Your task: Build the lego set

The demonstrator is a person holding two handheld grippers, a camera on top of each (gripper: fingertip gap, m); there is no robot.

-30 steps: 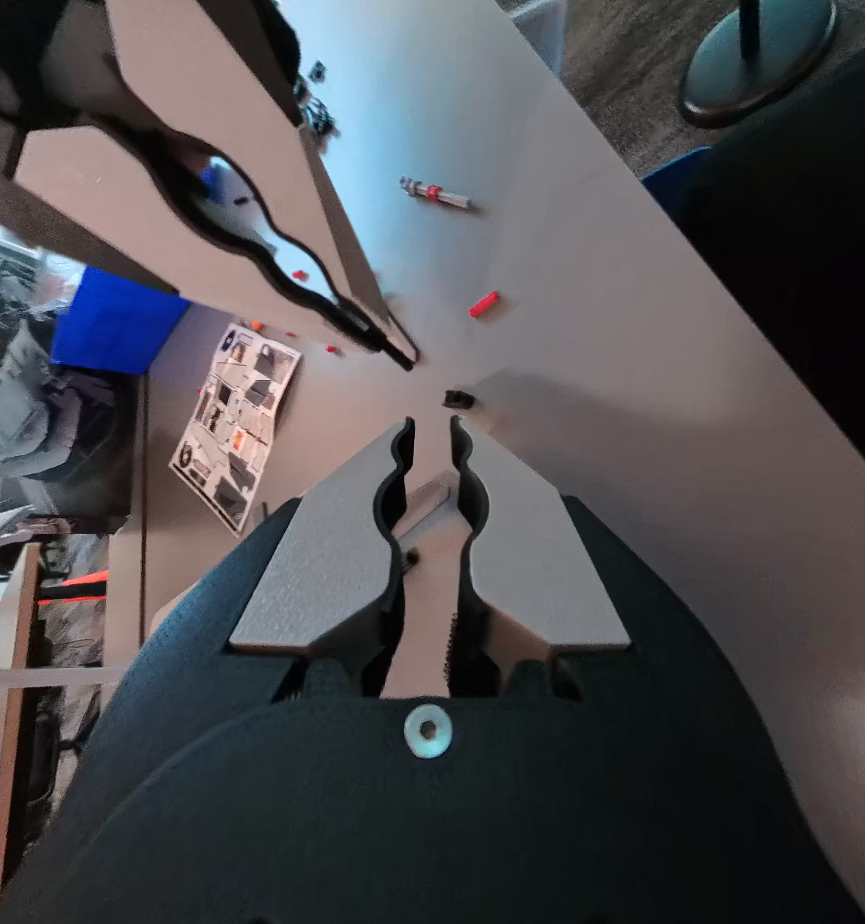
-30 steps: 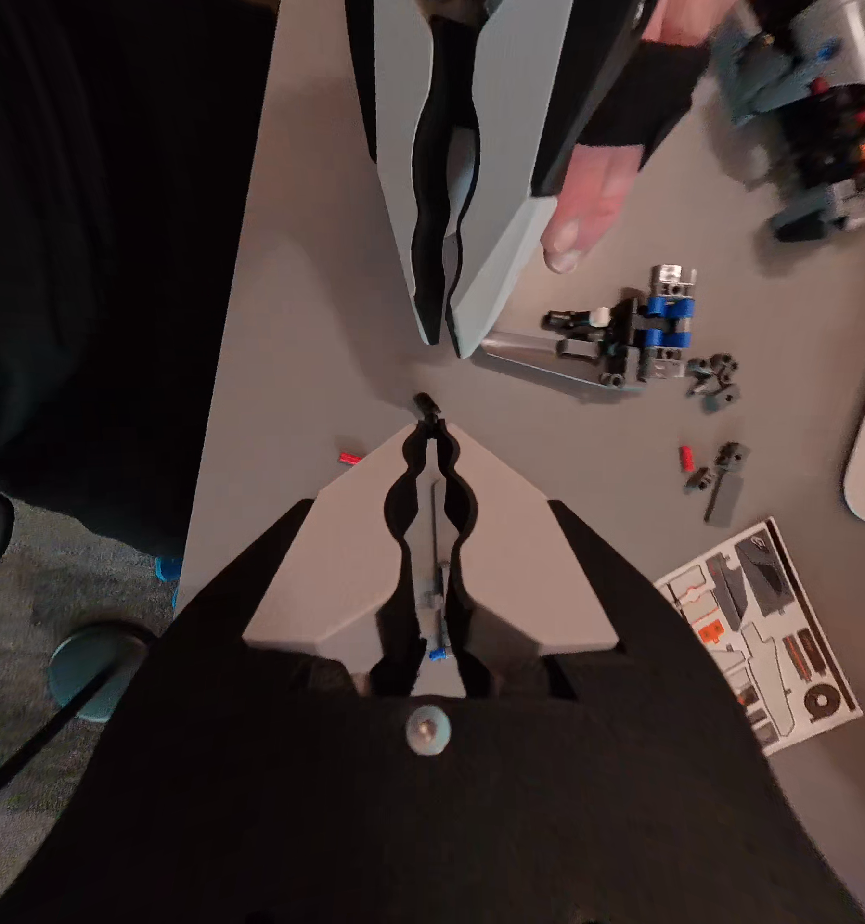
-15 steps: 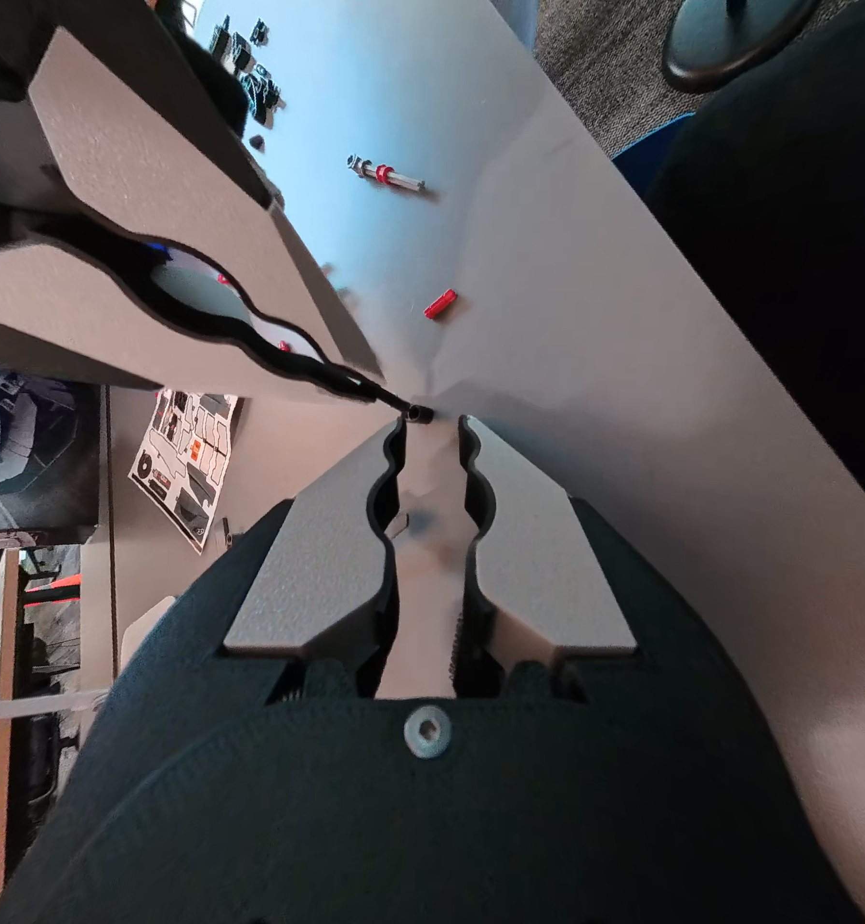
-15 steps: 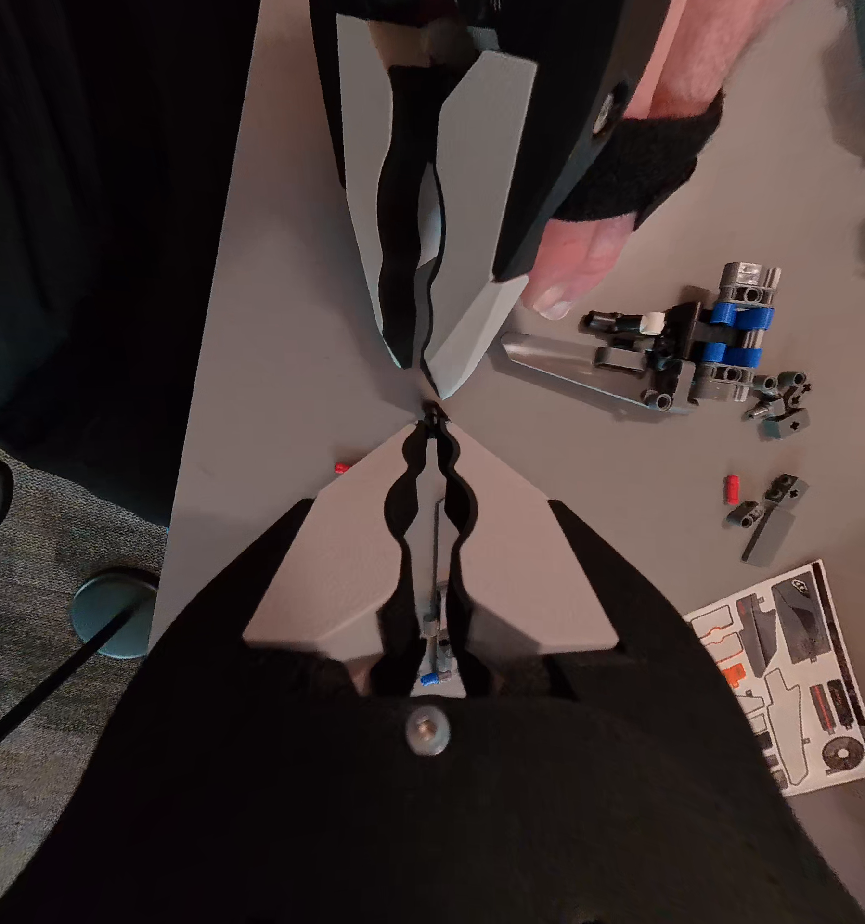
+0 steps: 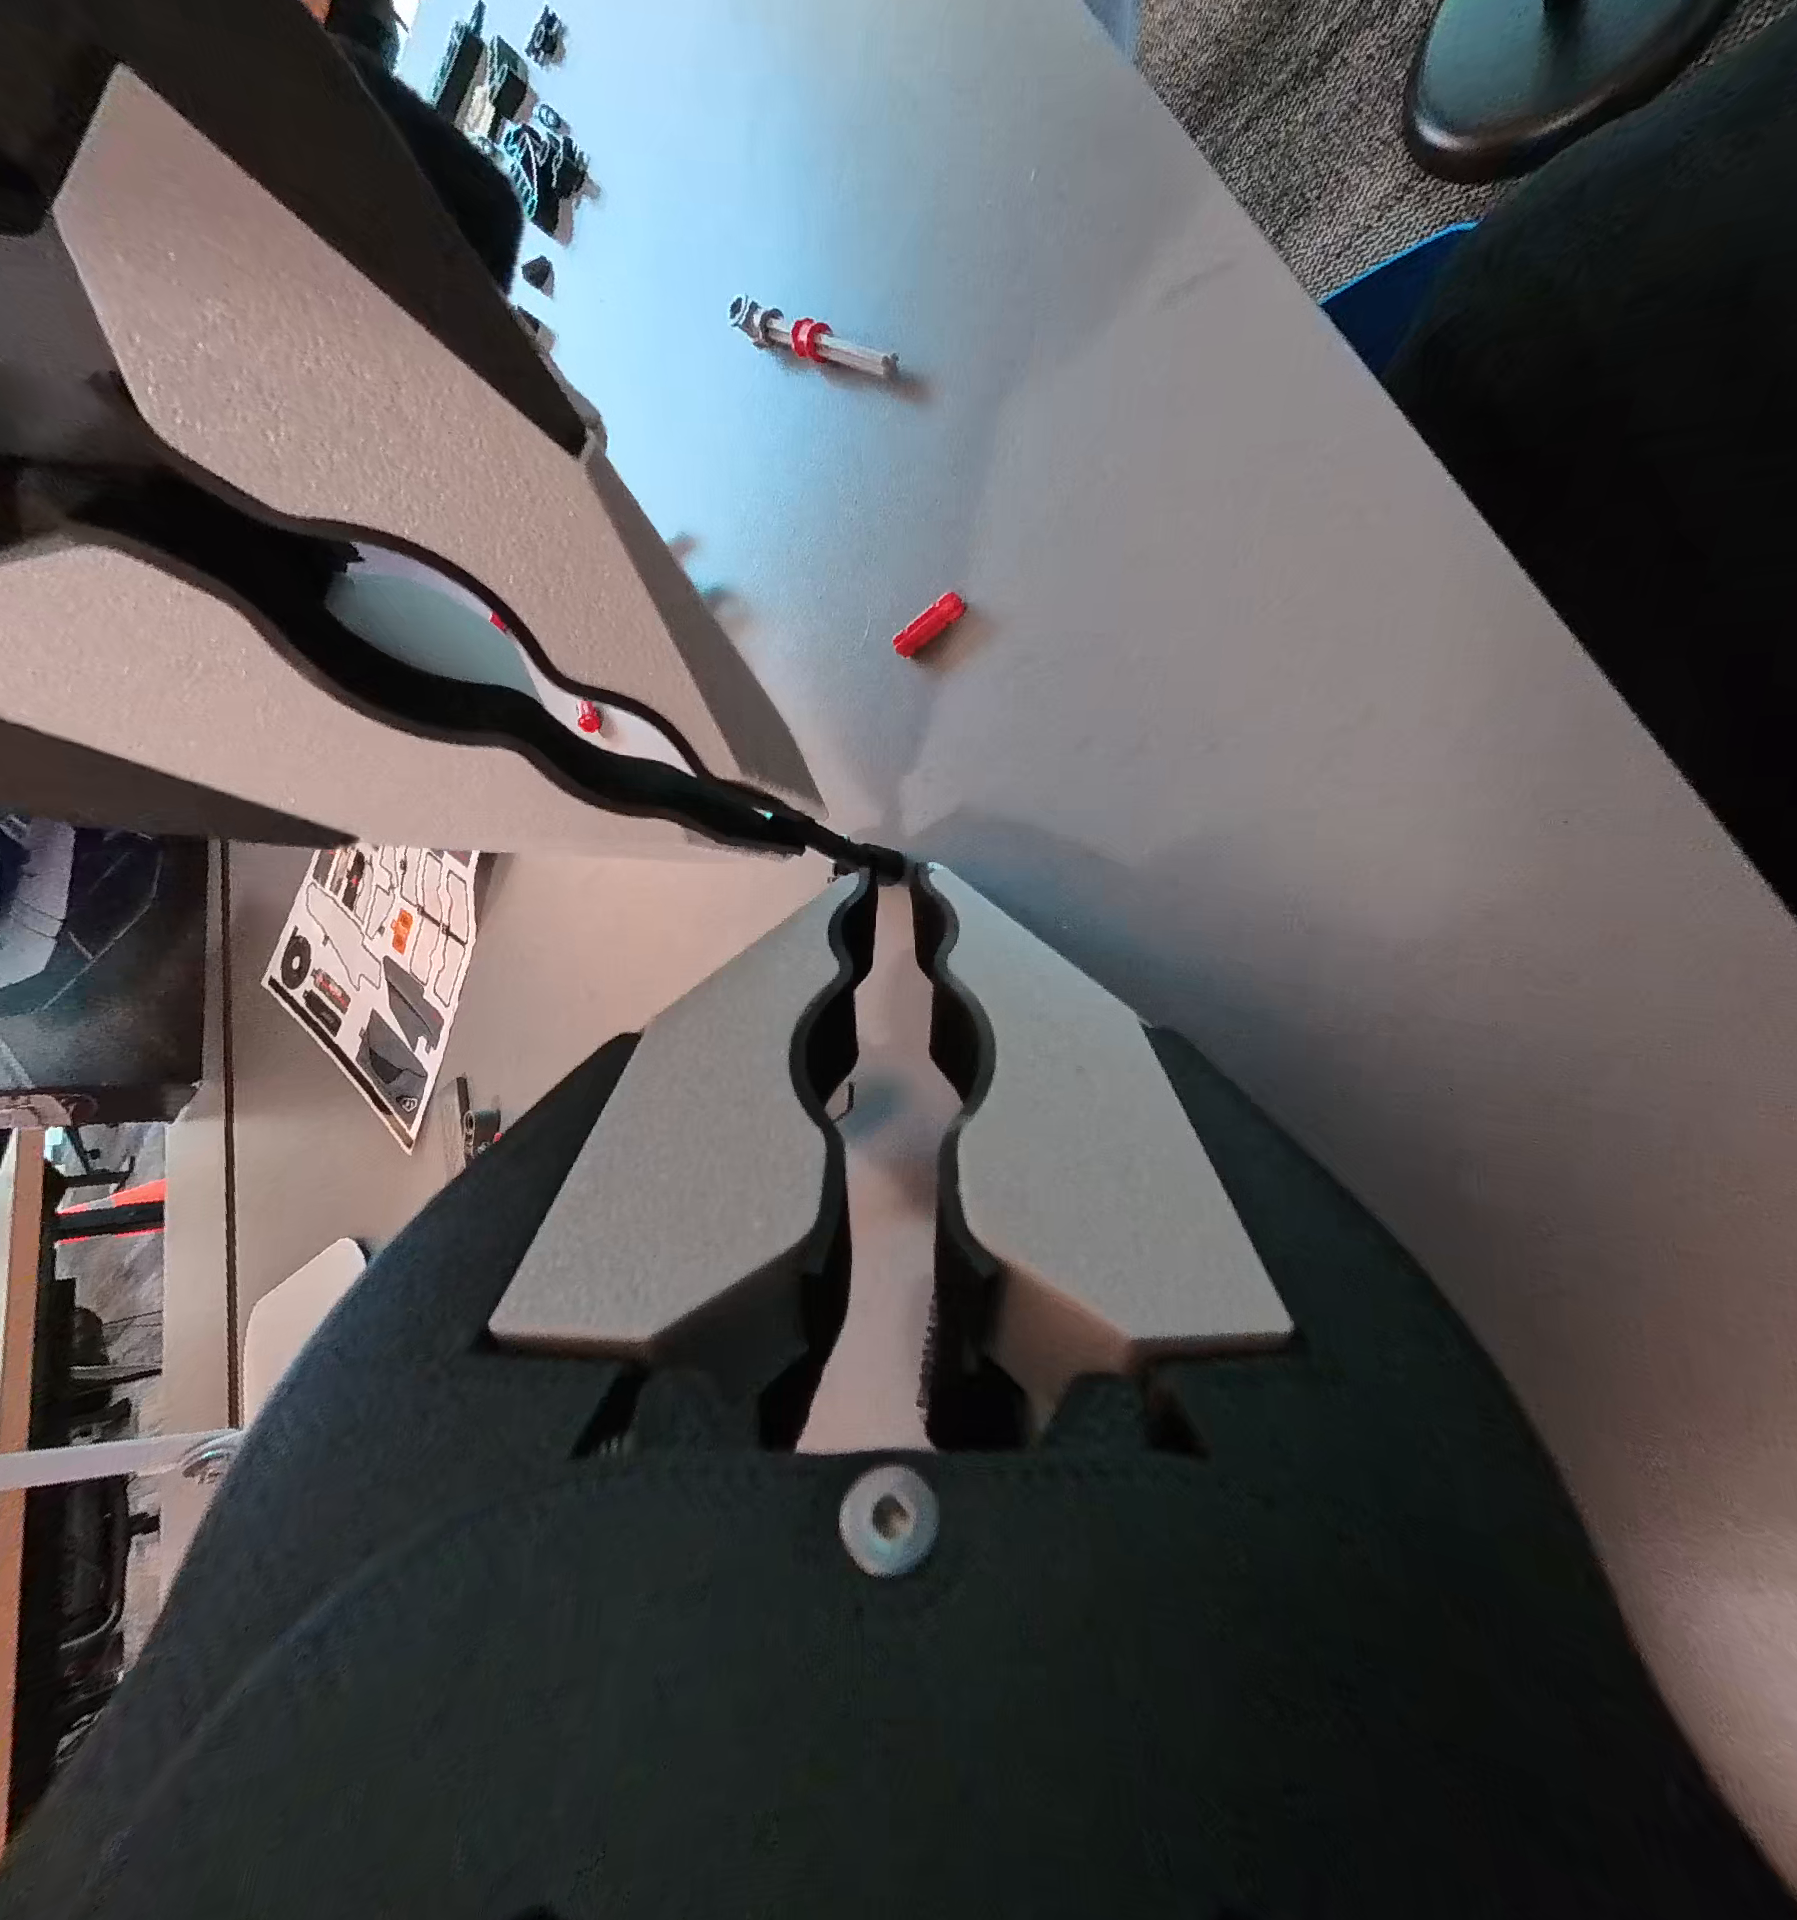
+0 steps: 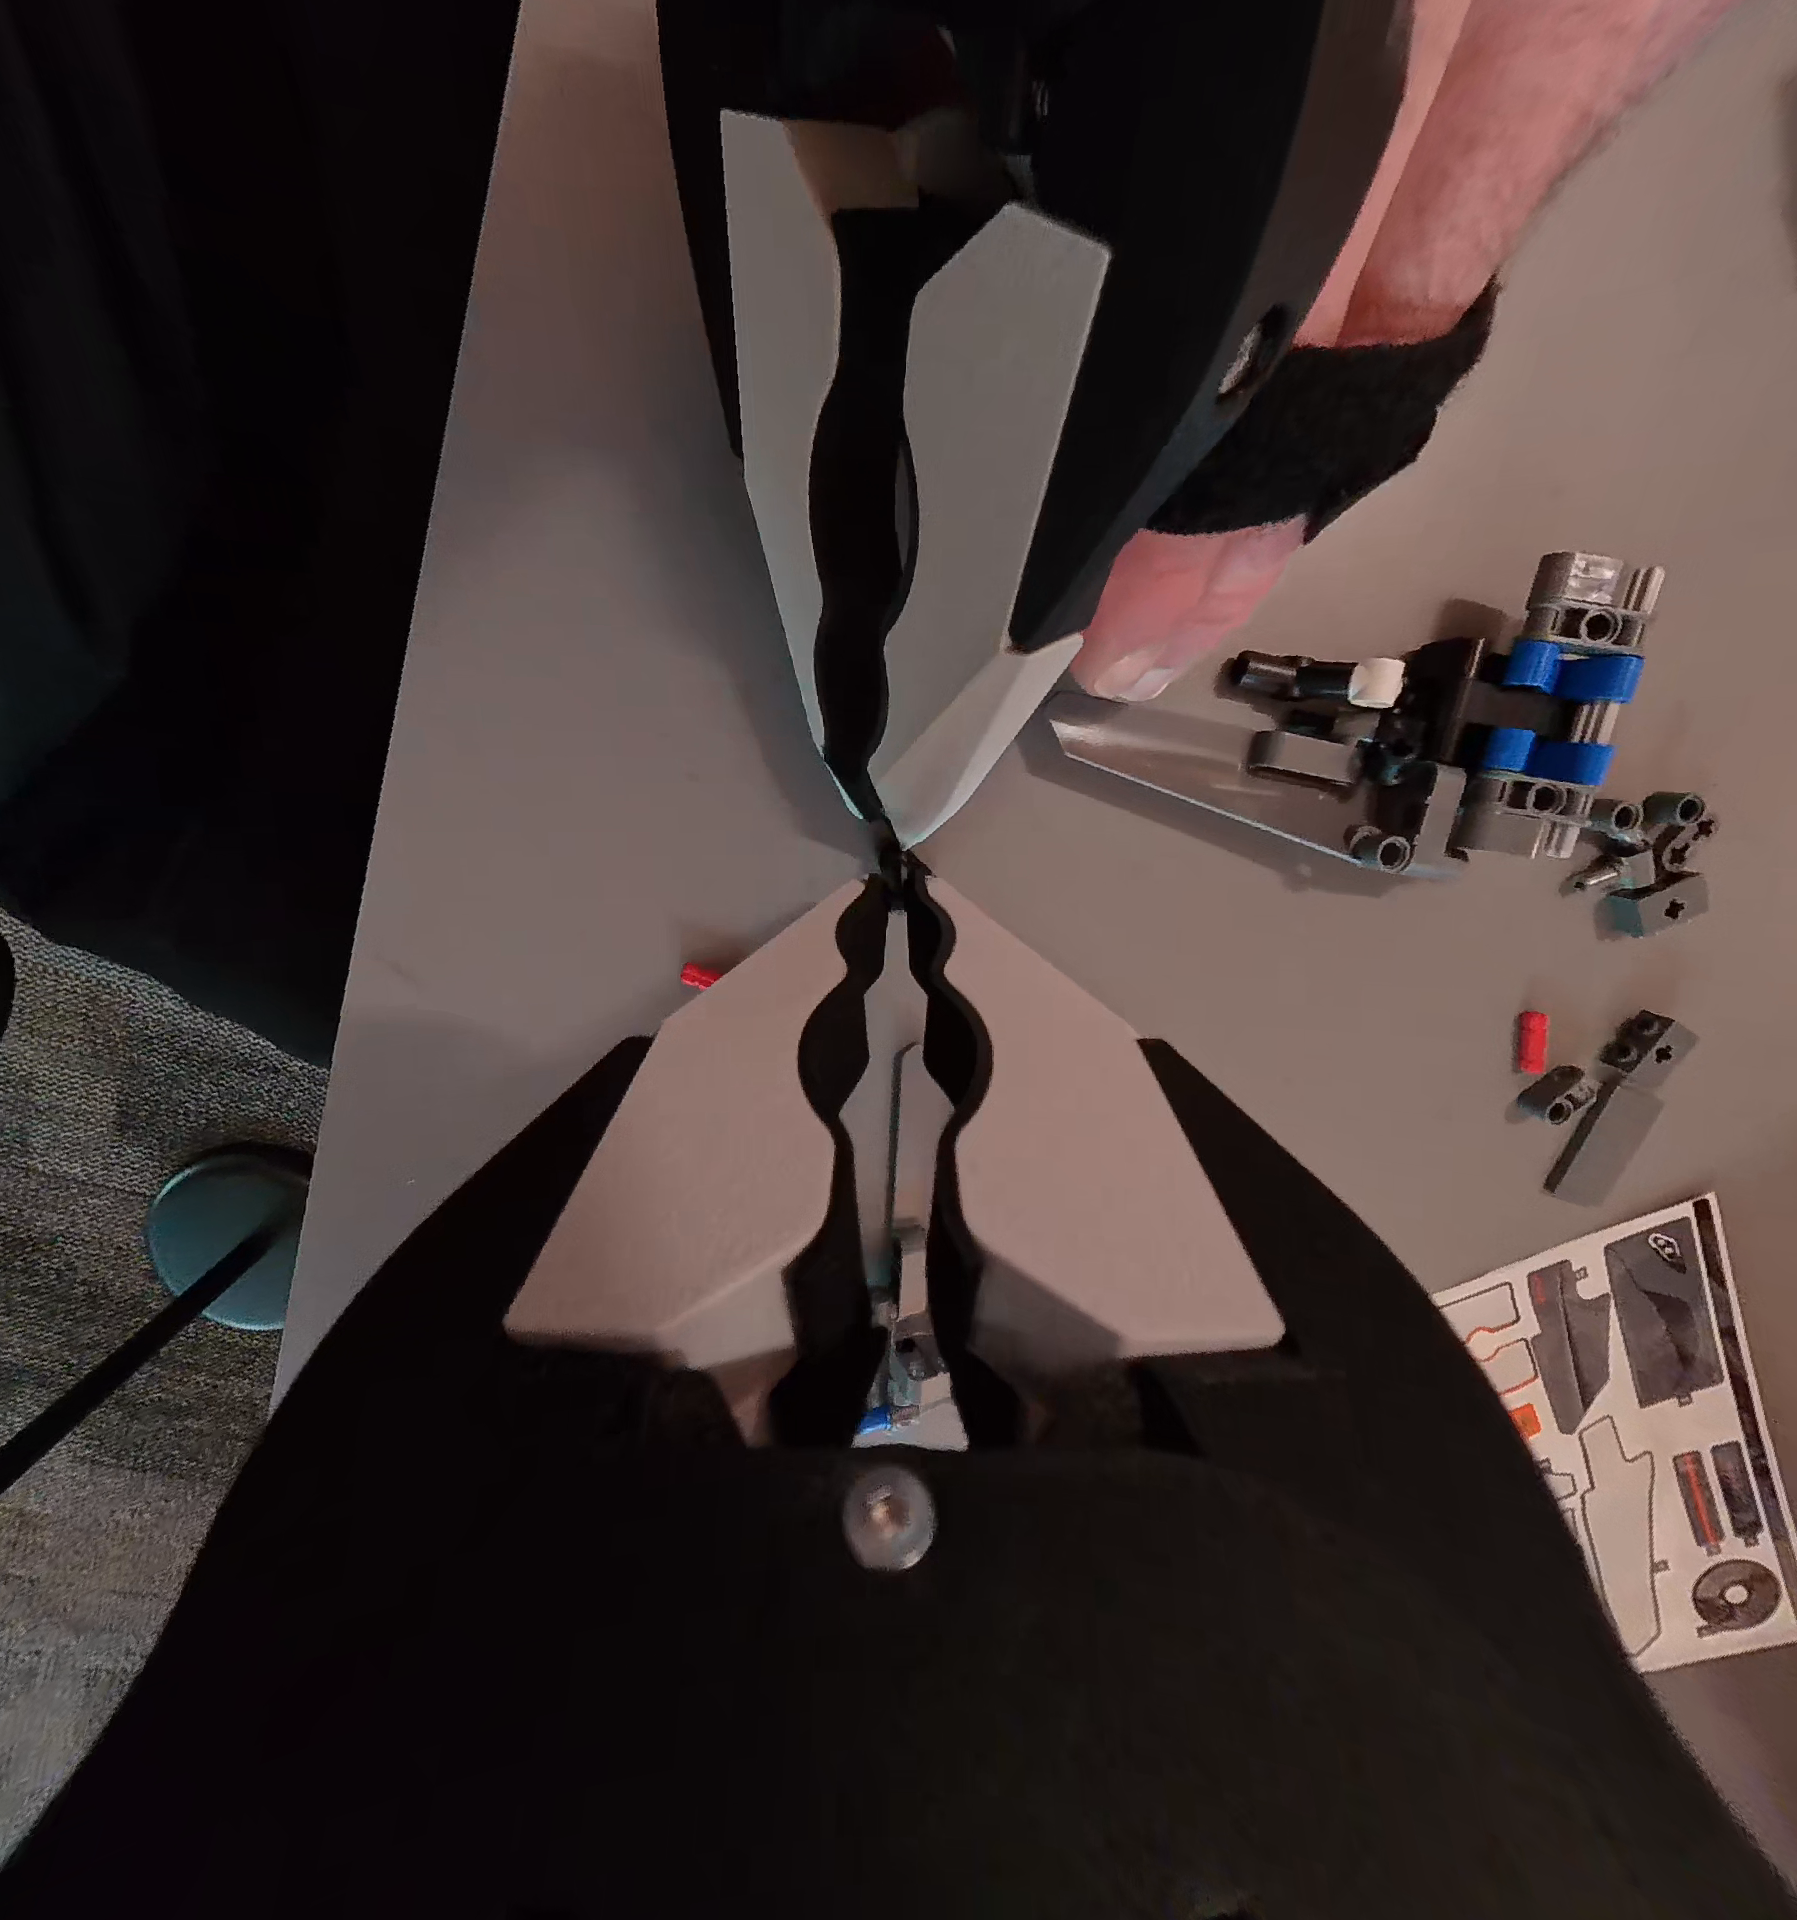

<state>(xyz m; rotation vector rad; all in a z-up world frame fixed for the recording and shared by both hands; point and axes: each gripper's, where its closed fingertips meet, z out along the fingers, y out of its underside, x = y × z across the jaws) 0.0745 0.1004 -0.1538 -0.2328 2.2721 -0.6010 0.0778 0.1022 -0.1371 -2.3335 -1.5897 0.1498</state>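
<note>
Black tiny lego piece [image 6: 889, 860], clamped between both grippers' nearly closed jaws, tip to tip.

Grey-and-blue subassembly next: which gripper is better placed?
Probably the left gripper: it hangs beside the grey-and-blue subassembly, while the right gripper is farther off and shut on a small black piece.

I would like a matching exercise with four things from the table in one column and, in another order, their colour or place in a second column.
Things:
1. sticker sheet
2. loose pin
3. small black piece
4. grey axle

Descriptions:
a. between the two grippers' tips
b. carries a red bush
c. red, lying alone on the table
d. flat white paper with printed shapes

Pairs: 1-d, 2-c, 3-a, 4-b
</note>
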